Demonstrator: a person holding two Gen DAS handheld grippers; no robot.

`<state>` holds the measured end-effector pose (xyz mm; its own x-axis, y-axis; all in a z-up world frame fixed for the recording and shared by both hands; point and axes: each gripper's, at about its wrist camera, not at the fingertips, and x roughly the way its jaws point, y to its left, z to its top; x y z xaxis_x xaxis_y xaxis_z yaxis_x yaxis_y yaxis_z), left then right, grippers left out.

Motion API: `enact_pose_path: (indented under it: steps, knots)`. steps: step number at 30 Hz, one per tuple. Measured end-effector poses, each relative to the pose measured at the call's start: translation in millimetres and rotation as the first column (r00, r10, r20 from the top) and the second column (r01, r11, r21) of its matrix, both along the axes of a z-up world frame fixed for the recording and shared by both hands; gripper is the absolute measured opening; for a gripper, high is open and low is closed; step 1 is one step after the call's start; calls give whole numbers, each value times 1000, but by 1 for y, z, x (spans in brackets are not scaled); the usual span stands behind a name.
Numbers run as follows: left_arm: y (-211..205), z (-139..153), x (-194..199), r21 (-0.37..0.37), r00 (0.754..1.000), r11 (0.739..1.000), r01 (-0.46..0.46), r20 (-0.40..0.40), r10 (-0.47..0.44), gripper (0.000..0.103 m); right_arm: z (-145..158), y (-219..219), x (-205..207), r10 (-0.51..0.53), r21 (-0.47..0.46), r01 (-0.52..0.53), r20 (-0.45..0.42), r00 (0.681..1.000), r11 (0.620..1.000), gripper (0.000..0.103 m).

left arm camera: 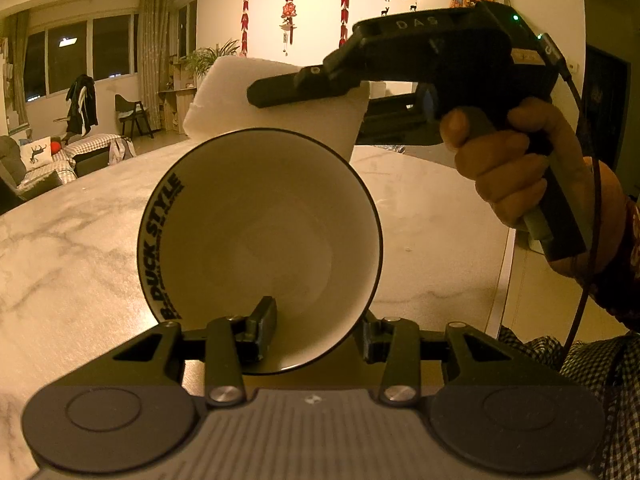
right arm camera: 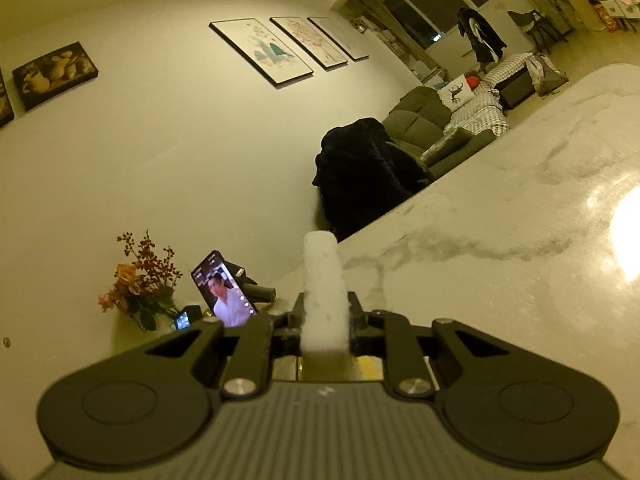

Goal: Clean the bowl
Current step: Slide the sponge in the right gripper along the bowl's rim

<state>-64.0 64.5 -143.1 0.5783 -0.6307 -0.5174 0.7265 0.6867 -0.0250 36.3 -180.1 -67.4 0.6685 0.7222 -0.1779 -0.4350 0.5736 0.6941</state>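
The left gripper (left arm camera: 316, 332) pinches the tilted bowl's (left arm camera: 260, 240) rim; the right gripper (right arm camera: 324, 312) clamps a white sponge (right arm camera: 322, 292) above the counter (left arm camera: 60, 240).

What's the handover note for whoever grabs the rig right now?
Left gripper: clamped on the bowl rim, one finger inside, one outside; bowl tilted up off the table, opening toward the camera.
Right gripper: shut on the white sponge, held above and behind the bowl's far rim, not inside.
Done: both things picked up.
Left: wipe the bowl's inside; no dirt visible in it.
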Motion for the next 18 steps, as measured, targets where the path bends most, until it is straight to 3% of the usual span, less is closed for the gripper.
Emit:
enact_pose_path:
  steps: [9,18]
  knots:
    - [2,6,0,5,1000,1000,11,0,-11,46,-16,-6,4,-37,-23,35,-57,998,999,18]
    - [10,8,2,4,1000,1000,14,0,-14,46,4,4,0,7,6,-7,8,1000,1000,18]
